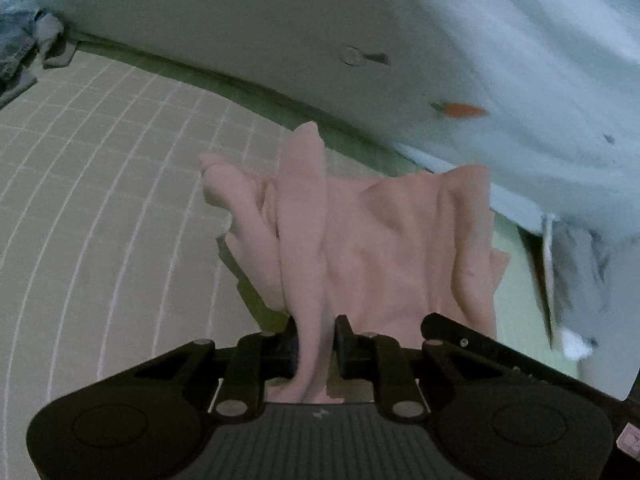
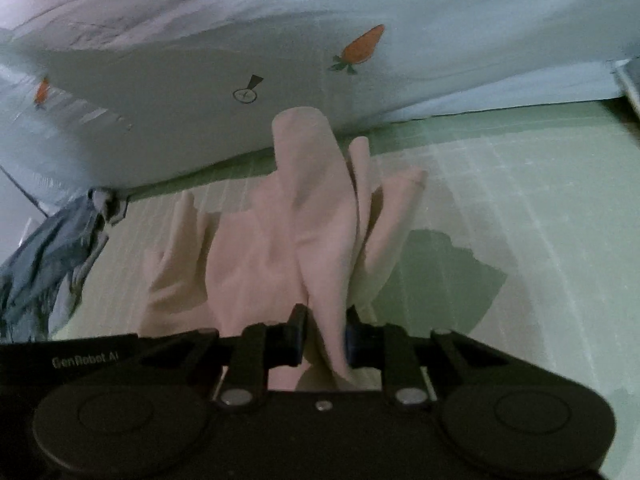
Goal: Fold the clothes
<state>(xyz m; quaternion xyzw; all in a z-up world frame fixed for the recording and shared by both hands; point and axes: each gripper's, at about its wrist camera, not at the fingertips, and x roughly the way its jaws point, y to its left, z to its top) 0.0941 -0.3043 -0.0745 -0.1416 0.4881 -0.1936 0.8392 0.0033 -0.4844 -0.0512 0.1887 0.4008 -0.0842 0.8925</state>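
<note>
A pale pink garment (image 1: 360, 240) hangs bunched in the air above a green gridded mat (image 1: 100, 200). My left gripper (image 1: 316, 344) is shut on a pinched fold of it. In the right wrist view the same pink garment (image 2: 280, 248) hangs in folds, and my right gripper (image 2: 324, 336) is shut on another fold. Its shadow falls on the mat (image 2: 520, 220) to the right. The other gripper's black body (image 2: 68, 356) shows at the left edge, close beside mine.
A pale blue sheet with carrot prints (image 2: 360, 48) hangs along the mat's far edge, also in the left wrist view (image 1: 460, 110). A crumpled blue-grey denim garment (image 2: 52, 264) lies at the mat's left; more clothes (image 1: 24, 48) lie at the far left corner.
</note>
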